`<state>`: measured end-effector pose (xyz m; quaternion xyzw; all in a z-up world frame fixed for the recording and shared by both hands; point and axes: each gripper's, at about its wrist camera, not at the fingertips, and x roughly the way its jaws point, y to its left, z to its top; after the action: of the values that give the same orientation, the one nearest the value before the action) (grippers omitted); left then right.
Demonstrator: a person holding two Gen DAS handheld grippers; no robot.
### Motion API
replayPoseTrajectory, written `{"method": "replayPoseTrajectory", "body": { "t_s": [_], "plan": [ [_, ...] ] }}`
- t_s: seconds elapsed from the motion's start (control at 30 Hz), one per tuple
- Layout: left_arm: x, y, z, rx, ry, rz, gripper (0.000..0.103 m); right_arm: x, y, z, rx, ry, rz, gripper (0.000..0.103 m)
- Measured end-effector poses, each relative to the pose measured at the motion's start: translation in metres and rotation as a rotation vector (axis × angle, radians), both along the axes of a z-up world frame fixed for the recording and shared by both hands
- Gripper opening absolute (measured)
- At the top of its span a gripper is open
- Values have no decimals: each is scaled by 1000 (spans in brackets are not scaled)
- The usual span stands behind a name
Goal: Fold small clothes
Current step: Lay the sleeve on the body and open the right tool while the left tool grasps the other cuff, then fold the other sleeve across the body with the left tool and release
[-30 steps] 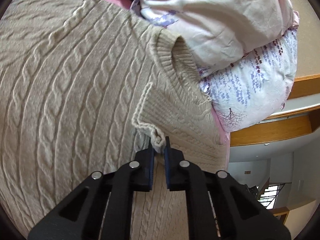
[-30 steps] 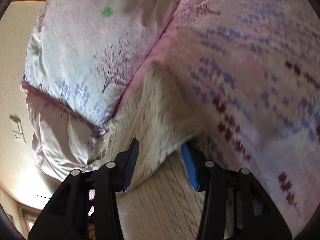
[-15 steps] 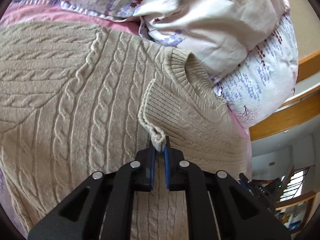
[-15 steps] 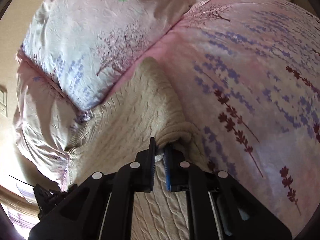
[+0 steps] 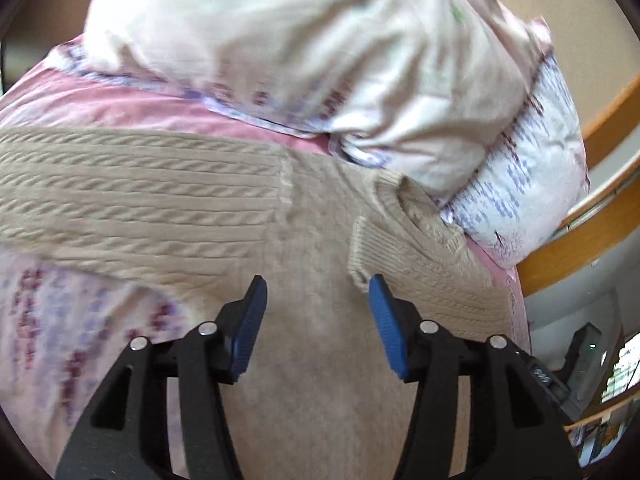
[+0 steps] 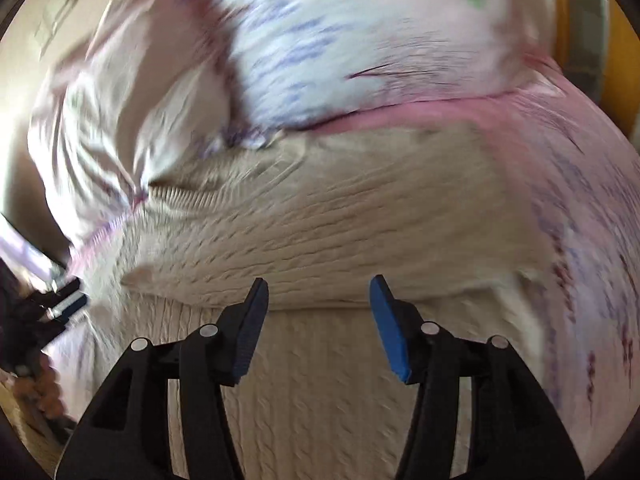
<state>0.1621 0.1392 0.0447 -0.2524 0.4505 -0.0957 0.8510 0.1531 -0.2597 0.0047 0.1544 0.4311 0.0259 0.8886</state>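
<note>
A beige cable-knit sweater (image 5: 168,208) lies on the pink flowered bed cover. In the left wrist view one sleeve stretches across to the left and a ribbed cuff (image 5: 372,248) rests folded over the body by the collar. My left gripper (image 5: 318,296) is open and empty, its right pad next to that cuff. In the right wrist view the sweater (image 6: 360,232) shows a fold across its body. My right gripper (image 6: 318,296) is open and empty just above that fold edge. Both views are blurred.
Pale flowered pillows (image 5: 320,60) lie against the sweater's far edge, also in the right wrist view (image 6: 360,32). A wooden bed frame (image 5: 568,248) runs along the right. The pink bed cover (image 6: 580,200) surrounds the sweater.
Both grippers were shut on sweater fabric half a second ago. Both have opened and let go, and the folded parts now rest on the sweater. Both cameras have pulled back.
</note>
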Motion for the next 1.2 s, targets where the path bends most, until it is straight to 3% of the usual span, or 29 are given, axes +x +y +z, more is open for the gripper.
{"method": "replayPoseTrajectory", "body": {
  "t_s": [0.17,0.23,0.3,0.43,0.63,0.9,1.07,1.2],
  "plan": [
    [-33,85,-3,-37,40,192,52,37,38,-18,-181,56,54,58],
    [-44,116,-9,-61,61,277,50,36,50,-21,-273,37,74,61],
    [-51,141,-16,-100,81,345,45,33,55,-21,-304,31,72,64],
    [-60,177,-30,-185,110,478,39,27,36,-15,-131,35,52,74],
    [-59,202,-45,-245,120,610,34,18,18,-1,-30,24,22,79],
    [-57,226,-55,-296,90,727,18,10,13,6,18,19,33,79],
    [-62,237,-65,-381,72,788,7,6,11,9,27,10,42,79],
    [-56,227,-51,-350,28,788,5,1,5,12,35,-5,36,79]
  ]
}}
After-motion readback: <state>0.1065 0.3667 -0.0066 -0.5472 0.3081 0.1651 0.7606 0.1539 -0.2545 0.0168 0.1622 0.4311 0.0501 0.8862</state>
